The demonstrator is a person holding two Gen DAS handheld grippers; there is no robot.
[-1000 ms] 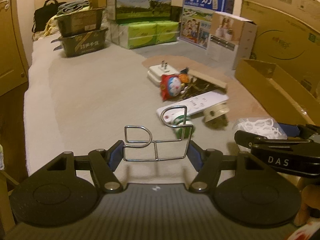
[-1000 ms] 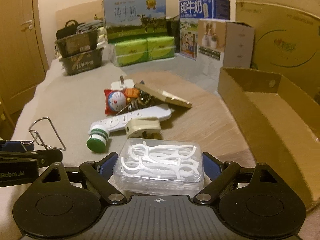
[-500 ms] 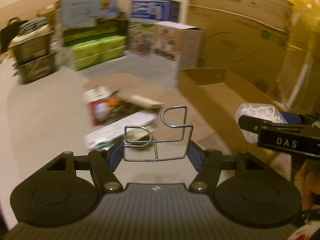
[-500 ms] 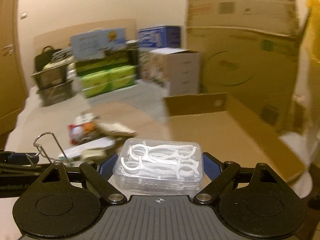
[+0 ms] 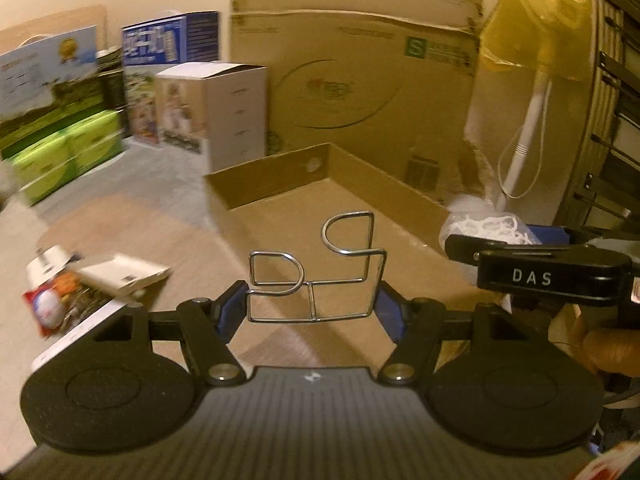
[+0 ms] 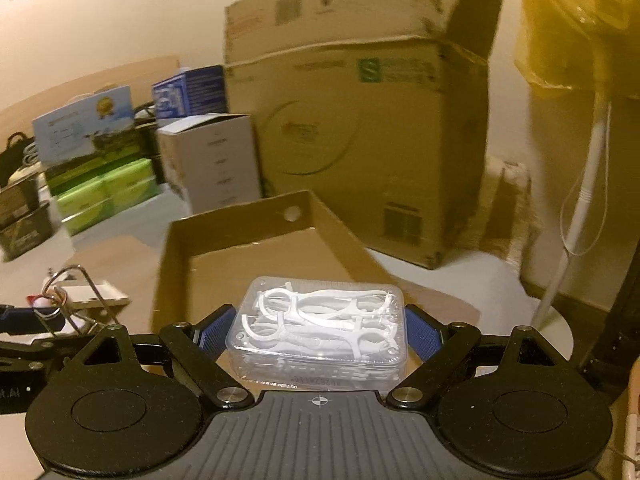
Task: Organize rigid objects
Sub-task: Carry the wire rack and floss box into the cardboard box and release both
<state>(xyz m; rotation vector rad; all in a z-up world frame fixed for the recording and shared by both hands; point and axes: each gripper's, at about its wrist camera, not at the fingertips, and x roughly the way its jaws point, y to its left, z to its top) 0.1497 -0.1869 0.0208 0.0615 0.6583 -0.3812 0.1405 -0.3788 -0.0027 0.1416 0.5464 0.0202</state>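
My left gripper (image 5: 312, 312) is shut on a bent metal wire frame (image 5: 316, 276) and holds it in the air in front of a shallow open cardboard tray (image 5: 384, 188). My right gripper (image 6: 316, 336) is shut on a clear plastic box of white floss picks (image 6: 320, 328), held above the near end of the same tray (image 6: 240, 228). The right gripper and its box (image 5: 484, 228) show at the right of the left wrist view. The wire frame (image 6: 76, 300) shows at the left of the right wrist view.
A pile of small items (image 5: 84, 288) lies left of the tray: a white power strip, a snack packet, a flat box. Large cardboard boxes (image 5: 360, 92) stand behind the tray. A white box (image 5: 212, 116), green packs (image 5: 68, 152) and milk cartons line the back.
Both grippers have swung right with their loads, from over the pile of items to the cardboard tray. Neither grip has changed.
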